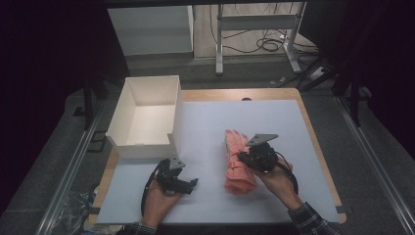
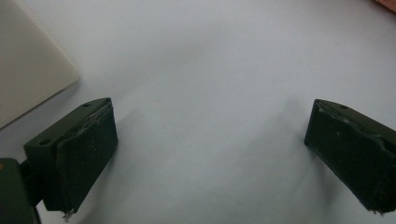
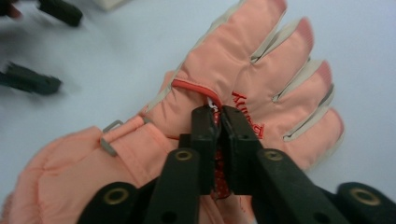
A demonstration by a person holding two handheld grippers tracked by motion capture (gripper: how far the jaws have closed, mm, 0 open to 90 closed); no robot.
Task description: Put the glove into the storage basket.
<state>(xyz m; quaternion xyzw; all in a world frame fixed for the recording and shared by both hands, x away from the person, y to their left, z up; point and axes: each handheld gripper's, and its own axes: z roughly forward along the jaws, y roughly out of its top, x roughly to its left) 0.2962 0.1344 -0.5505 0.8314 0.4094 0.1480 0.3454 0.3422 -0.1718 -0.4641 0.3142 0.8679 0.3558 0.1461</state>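
On glove (image 3: 243, 70): right tool (image 3: 218, 109), pinching.

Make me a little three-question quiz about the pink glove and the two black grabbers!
1. True or false: the left gripper holds the glove.
2. What do the right gripper's jaws pinch? A) the white box B) a fold on the back of the glove C) a cable
3. Fill in: the box sits at the table's far ____ side in the high view.

Key
1. False: its jaws stand wide apart over bare table.
2. B: they are nearly closed on glove fabric beside the red zipper.
3. Left.
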